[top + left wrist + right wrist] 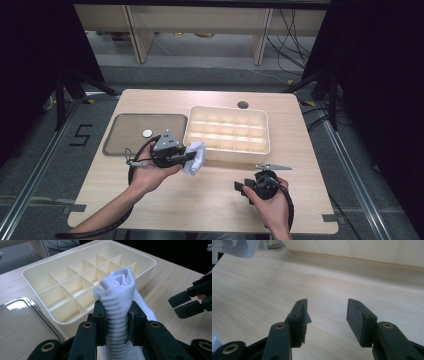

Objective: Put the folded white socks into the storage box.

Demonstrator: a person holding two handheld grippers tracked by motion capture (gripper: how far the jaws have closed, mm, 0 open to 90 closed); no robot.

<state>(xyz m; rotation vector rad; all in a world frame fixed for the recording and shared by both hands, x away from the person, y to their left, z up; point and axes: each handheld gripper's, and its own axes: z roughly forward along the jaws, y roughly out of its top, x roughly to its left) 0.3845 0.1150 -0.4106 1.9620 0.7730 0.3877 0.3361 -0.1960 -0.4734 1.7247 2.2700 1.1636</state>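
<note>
My left gripper [190, 156] is shut on a rolled white sock [195, 157], held just above the table beside the near left corner of the cream divided box [227, 149]. In the left gripper view the sock [119, 298] stands pinched between the jaws of my left gripper [117, 322], with the box [42, 271] behind it. My right gripper [241, 187] sits low over the table's front right, open, with nothing between its jaws; the right gripper view shows my right gripper [327, 315] above bare wood. The left gripper view also catches the right gripper [183, 305] at the right edge.
A grey metal tray [125, 132] lies left of the box, with a small white disc [147, 133] on it. The wooden table [210, 200] has a cable hole [243, 105] near its far edge. Shelving legs and cables stand beyond the table.
</note>
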